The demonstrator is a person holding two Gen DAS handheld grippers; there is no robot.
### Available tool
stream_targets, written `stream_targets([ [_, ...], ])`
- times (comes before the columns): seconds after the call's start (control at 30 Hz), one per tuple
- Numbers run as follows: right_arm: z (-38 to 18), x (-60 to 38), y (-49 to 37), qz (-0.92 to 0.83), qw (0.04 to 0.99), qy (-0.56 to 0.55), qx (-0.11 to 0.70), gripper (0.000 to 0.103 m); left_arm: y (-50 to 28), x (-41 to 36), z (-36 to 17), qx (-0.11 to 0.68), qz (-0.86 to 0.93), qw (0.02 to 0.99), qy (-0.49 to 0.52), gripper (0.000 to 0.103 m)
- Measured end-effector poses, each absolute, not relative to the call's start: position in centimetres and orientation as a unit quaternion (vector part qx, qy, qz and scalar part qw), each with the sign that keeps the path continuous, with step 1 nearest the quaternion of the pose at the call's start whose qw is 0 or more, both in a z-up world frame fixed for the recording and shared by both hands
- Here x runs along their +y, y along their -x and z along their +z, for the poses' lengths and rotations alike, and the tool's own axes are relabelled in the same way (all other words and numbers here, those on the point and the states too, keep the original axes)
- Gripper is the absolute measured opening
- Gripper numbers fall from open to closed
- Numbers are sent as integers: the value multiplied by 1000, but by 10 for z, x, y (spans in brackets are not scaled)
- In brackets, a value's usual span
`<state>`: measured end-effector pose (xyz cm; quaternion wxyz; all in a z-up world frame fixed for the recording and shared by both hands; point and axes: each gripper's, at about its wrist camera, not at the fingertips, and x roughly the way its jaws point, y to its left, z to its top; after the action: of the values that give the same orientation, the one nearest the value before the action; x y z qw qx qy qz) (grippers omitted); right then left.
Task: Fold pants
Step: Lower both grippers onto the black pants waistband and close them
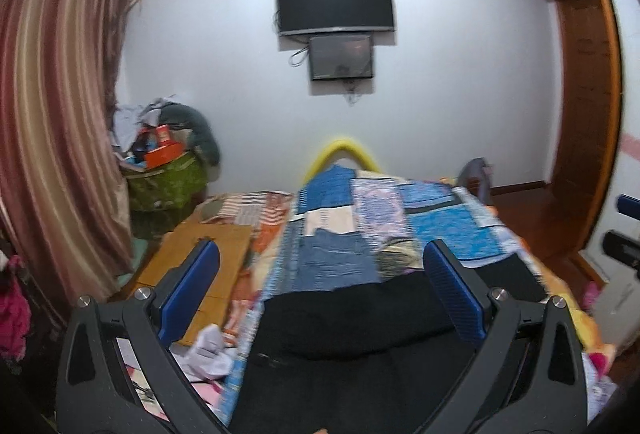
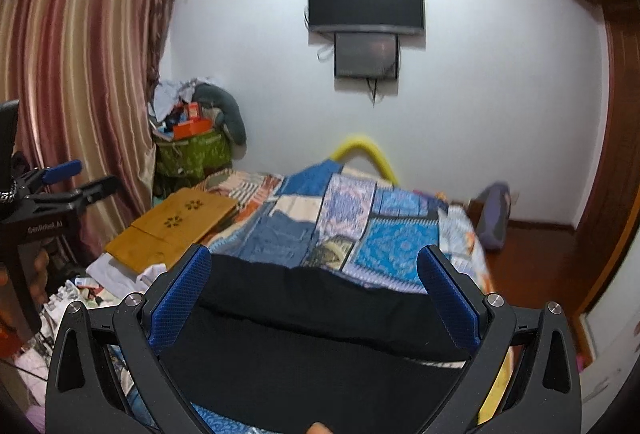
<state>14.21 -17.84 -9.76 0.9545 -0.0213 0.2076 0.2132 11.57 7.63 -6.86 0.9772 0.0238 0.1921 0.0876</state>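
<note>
Black pants (image 1: 352, 334) lie folded on the near end of the bed's patchwork quilt (image 1: 400, 210); they also show in the right wrist view (image 2: 312, 318). My left gripper (image 1: 322, 250) is open, its blue pads spread wide above the pants, holding nothing. My right gripper (image 2: 314, 254) is open too, held above the same pants with empty jaws. The left gripper shows at the left edge of the right wrist view (image 2: 60, 174). The right gripper shows at the right edge of the left wrist view (image 1: 624, 234).
A wooden lap desk (image 2: 172, 230) lies on the bed's left side, with loose white cloth (image 1: 210, 350) near it. A cluttered green bag (image 2: 192, 150) stands by the curtain (image 2: 76, 74). A TV (image 2: 366, 0) hangs on the far wall. Wooden wardrobe (image 1: 584, 74) at right.
</note>
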Motion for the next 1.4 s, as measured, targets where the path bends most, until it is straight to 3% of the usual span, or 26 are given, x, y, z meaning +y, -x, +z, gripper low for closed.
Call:
stream_targets([
  [0.4,-163,-167,-250,233,921,2,313,102,-215,175,-133,224,114,968,-9,103],
  [0.8,-241,-138,-341,253,881,65,394,100,-321,223,-278,401,96,910,39,103],
  [0.9,-262,-131,-364,259,866,87,418,89,-341,225,-307,425,93,900,34,103],
  [0.97,-271,-127,-376,264,859,98,428,87,-355,225,-325,444,86,892,21,102],
  [1.1,-286,-115,-400,283,842,121,443,75,-372,227,-348,478,71,875,18,88],
  [1.4,-318,-78,-432,349,789,151,483,69,-406,240,-382,525,66,848,33,72],
])
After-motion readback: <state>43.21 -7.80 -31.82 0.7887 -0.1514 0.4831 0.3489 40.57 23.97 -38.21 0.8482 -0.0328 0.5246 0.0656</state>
